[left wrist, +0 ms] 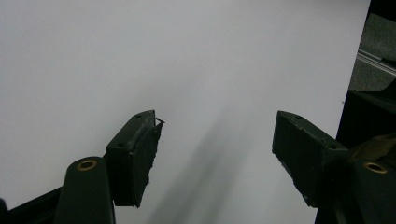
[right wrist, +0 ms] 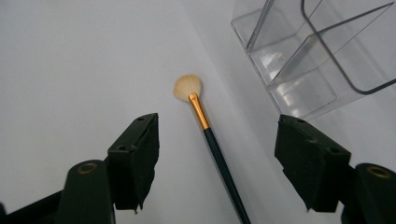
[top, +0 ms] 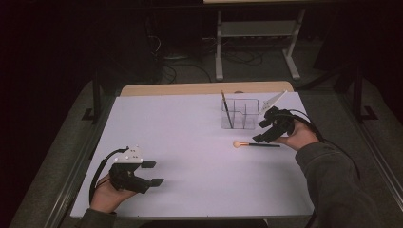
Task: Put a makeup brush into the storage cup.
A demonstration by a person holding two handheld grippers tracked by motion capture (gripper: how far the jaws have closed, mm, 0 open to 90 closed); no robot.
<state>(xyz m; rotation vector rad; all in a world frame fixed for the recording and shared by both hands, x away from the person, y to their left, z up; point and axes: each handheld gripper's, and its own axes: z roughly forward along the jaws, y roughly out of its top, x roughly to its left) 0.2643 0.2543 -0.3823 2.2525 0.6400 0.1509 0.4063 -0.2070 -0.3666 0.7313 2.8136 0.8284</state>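
White-topped table point(top: 190, 142). Clear plastic compartmented organiser point(top: 240, 114), far right, one dark thin brush point(top: 226, 110) standing inside. Fan brush, dark handle, gold ferrule, pale bristles point(right wrist: 205, 126): flat on table just before organiser. Right tool point(right wrist: 217, 154): released, jaws straddling brush above it. Left tool point(top: 153, 173): released, near-left, holding nothing.

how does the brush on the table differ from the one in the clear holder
The fan brush lies flat on the white table, while the other brush stands leaning in the clear holder. The lying one shows a pale fan tip and gold ferrule; the standing one's tip is too small to make out. Both have thin dark handles.
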